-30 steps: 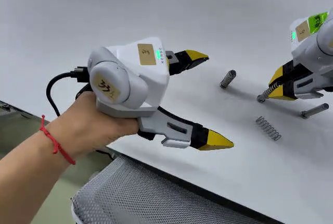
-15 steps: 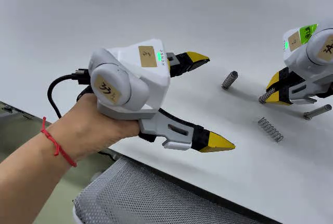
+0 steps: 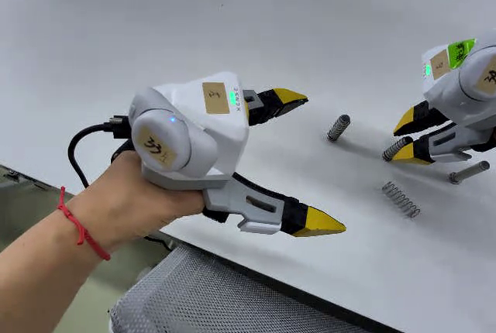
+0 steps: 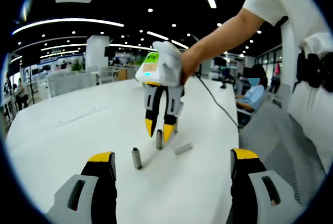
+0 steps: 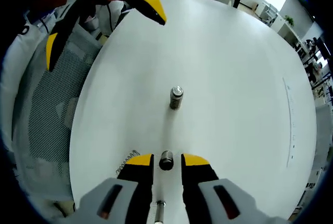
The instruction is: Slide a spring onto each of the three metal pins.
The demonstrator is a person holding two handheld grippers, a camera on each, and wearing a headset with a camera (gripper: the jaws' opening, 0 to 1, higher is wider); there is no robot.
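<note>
A hand [image 3: 132, 201] is gripping the left claw [image 3: 306, 161] at the near edge of the white bench [image 3: 155, 31]. Its jaws are gaping wide with nothing between them. Farther out, a loose spring [image 3: 401, 199] is lying flat, and a bare pin [image 3: 469, 171] is lying just past it. The right claw [image 3: 395, 143] is pointing tips-down, its jaws slightly spread and flanking a spring-covered pin [image 3: 398, 147] without visibly pinching it. A second sprung pin [image 3: 338, 127] is standing apart, to the left.
</note>
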